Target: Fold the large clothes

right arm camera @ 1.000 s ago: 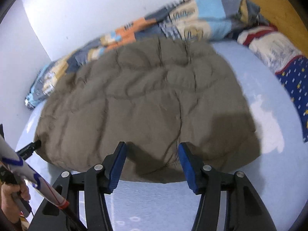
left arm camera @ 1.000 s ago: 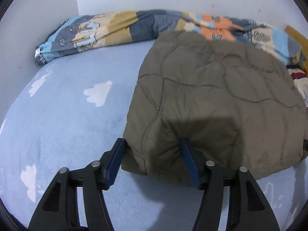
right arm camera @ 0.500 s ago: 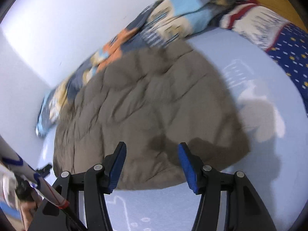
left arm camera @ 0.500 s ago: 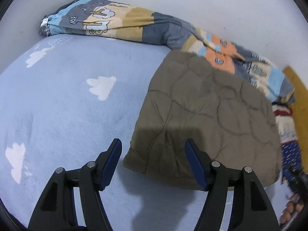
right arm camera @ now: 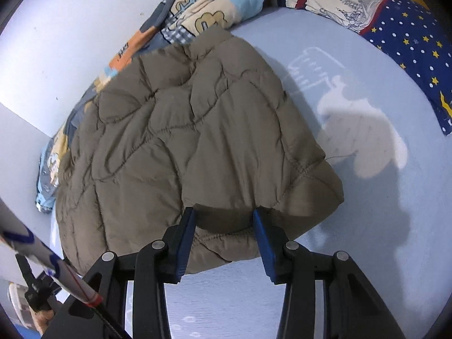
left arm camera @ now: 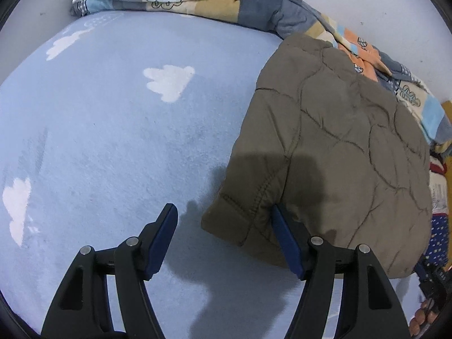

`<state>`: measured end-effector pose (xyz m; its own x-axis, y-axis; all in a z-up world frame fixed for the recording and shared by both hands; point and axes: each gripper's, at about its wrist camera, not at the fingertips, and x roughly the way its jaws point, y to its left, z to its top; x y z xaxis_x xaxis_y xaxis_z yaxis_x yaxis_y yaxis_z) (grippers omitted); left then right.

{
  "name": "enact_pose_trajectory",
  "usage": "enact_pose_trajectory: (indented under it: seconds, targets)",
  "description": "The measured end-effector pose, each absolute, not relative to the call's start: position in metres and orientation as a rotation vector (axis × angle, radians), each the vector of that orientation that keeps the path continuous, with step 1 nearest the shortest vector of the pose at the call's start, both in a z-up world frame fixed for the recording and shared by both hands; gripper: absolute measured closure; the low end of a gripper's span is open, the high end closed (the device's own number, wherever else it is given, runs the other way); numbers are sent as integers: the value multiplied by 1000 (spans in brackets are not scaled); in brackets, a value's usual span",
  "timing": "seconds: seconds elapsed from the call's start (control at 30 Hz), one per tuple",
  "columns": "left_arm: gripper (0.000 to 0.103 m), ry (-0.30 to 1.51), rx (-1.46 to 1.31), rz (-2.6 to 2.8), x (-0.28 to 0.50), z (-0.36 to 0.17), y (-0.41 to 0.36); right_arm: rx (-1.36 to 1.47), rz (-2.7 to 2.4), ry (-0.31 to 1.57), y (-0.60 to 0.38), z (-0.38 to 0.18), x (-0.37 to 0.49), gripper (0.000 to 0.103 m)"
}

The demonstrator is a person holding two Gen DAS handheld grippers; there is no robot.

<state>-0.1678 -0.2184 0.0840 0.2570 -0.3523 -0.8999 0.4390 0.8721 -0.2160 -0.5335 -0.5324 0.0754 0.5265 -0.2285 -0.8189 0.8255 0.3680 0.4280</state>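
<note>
Right now we hold both grippers low over the near edge of the folded olive quilted jacket (left arm camera: 333, 147), which lies on the light blue cloud-print sheet (left arm camera: 113, 141) with its far edge against the patchwork blanket (left arm camera: 214, 2) bunched along the wall.

Our left gripper (left arm camera: 223, 226) sits at the jacket's near left corner, jaws well apart. That corner pokes into the gap from the right: the right finger is tucked against the fabric's edge, while the left finger hangs over bare sheet, apart from the cloth. Nothing is pinched there.

Our right gripper (right arm camera: 223, 226) is at the jacket's (right arm camera: 183, 130) near right corner, and its jaws are closing. A puffed fold of the hem lies between the blue pads (right arm camera: 185, 240), and both appear to touch it, though we cannot tell how firmly they press. The star-print pillow (right arm camera: 409, 42) lies well apart, by the far right.
</note>
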Motion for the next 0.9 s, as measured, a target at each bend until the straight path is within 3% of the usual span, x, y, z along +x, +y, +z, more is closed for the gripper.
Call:
enact_pose_trajectory:
  seconds: [0.13, 0.23, 0.27, 0.5, 0.9]
  targets:
    - [35, 1229, -57, -549, -161, 95, -203, 1007, -747, 671, -539, 91, -548, 54]
    - [33, 1282, -187, -544, -153, 94, -188, 1051, -791, 587, -543, 105, -568, 30]
    - [33, 1303, -224, -544, -151, 91, -184, 1074, -806, 565, -544, 106, -575, 28]
    - [33, 1424, -440, -553, -150, 64, -171, 1290, -834, 506, -554, 82, -607, 28]
    - [33, 1365, -529, -616, -151, 60, -183, 1492, -800, 378, -559, 54, -627, 26]
